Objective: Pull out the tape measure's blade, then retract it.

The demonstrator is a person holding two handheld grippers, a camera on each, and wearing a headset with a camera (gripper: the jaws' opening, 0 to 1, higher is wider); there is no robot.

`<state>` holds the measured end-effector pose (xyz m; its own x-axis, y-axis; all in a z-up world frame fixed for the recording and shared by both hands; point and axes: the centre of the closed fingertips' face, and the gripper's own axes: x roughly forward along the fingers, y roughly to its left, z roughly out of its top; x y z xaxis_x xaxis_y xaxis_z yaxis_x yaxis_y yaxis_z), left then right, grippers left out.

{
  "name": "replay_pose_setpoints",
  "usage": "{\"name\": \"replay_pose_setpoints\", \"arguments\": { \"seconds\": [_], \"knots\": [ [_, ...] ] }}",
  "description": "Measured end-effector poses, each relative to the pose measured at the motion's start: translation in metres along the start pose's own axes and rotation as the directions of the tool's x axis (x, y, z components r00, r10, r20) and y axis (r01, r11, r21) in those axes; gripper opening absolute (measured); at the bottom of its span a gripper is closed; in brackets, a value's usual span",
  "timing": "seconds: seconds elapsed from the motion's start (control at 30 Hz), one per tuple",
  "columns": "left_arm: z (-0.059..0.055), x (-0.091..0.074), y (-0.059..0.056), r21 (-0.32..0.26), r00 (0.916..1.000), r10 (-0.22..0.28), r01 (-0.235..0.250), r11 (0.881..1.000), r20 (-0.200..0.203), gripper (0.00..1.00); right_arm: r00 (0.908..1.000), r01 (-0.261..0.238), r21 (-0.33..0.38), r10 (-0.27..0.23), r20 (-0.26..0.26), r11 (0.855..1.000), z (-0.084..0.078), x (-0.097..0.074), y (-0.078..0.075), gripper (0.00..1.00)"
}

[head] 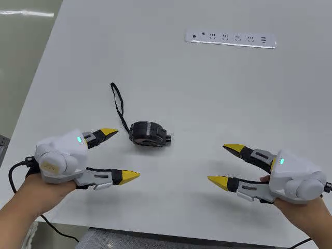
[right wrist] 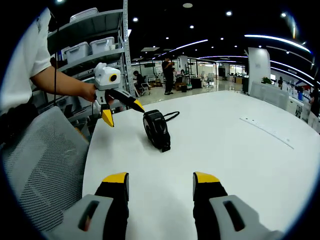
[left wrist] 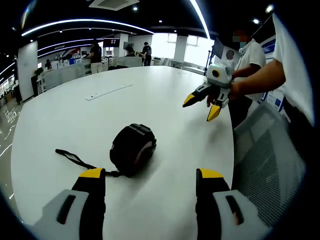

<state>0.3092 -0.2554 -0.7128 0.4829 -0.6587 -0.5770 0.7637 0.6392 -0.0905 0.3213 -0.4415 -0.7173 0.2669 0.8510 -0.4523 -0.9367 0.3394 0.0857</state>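
Black tape measure (head: pixel 149 134) lying on the white table (head: pixel 207 93), its wrist strap (head: pixel 119 104) trailing toward the far side. Left gripper (head: pixel 126 153) just beside it, right gripper (head: pixel 218 163) farther off; both jaws wide apart, holding nothing. Power strip (head: pixel 230 39) at far right.

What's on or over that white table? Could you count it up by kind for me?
Tape measure: 1
Power strip: 1
Handheld grippers: 2, the left gripper and the right gripper, both open
Total: 4
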Motion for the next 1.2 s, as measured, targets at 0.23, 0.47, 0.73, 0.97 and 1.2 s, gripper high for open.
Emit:
{"name": "replay_pose_setpoints", "arguments": {
  "seconds": [0.23, 0.47, 0.73, 0.97, 1.2],
  "knots": [
    [-0.001, 0.005, 0.004, 0.007, 0.9999, -0.009, 0.009, 1.000, -0.011, 0.72, 0.9999, -0.013, -0.002, 0.013, 0.001, 1.000, 0.002, 0.005, -0.002, 0.51],
    [-0.004, 0.009, 0.009, 0.016, 0.9996, -0.015, 0.016, 1.000, -0.024, 0.71, 0.9997, -0.023, -0.007, 0.023, -0.001, 1.000, 0.002, 0.009, -0.005, 0.51],
    [-0.008, 0.015, 0.014, 0.044, 0.9978, -0.033, 0.035, 0.998, -0.058, 0.71, 0.9994, -0.035, -0.010, 0.035, 0.002, 0.999, 0.004, 0.016, -0.008, 0.50],
    [-0.009, 0.020, 0.020, 0.063, 0.9959, -0.044, 0.049, 0.997, -0.079, 0.71, 0.9986, -0.053, -0.017, 0.053, 0.001, 0.998, 0.006, 0.023, -0.010, 0.50],
    [-0.011, 0.027, 0.023, 0.090, 0.9932, -0.061, 0.070, 0.994, -0.099, 0.71, 0.9977, -0.067, -0.020, 0.067, 0.000, 0.998, 0.008, 0.031, -0.012, 0.50]
  ]
}}
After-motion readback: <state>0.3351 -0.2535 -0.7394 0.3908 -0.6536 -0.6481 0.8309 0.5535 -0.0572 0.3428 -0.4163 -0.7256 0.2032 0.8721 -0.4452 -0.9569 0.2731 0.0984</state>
